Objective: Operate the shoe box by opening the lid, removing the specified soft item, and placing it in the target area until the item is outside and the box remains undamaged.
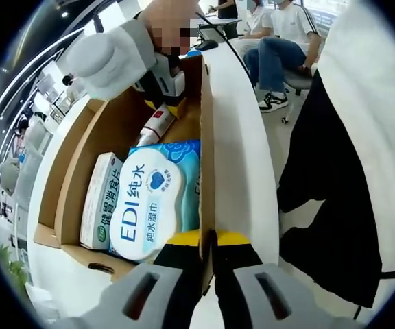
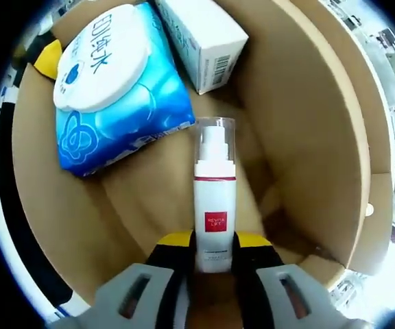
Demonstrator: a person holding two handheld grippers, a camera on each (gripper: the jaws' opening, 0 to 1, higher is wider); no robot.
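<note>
An open cardboard shoe box [image 1: 206, 137] stands on a white table. Inside lie a blue wet-wipes pack [image 1: 149, 199] with a white lid, a white-and-green carton [image 1: 101, 199] and a white spray bottle [image 1: 158, 123]. My left gripper [image 1: 208, 240] is shut on the box's right wall, one jaw on each side. My right gripper [image 1: 164, 103] reaches into the far end of the box. In the right gripper view the right gripper [image 2: 214, 243] is shut on the lower body of the bottle [image 2: 214, 185], which has a red label and a clear cap. The wipes pack [image 2: 115, 96] lies upper left, apart from the bottle.
The carton [image 2: 201, 34] lies past the bottle's cap, near the tall cardboard wall [image 2: 307, 137]. The white table [image 1: 242, 151] runs along the box's right side. A person's dark clothing [image 1: 341, 171] hangs close on the right. People sit at the far end [image 1: 280, 34].
</note>
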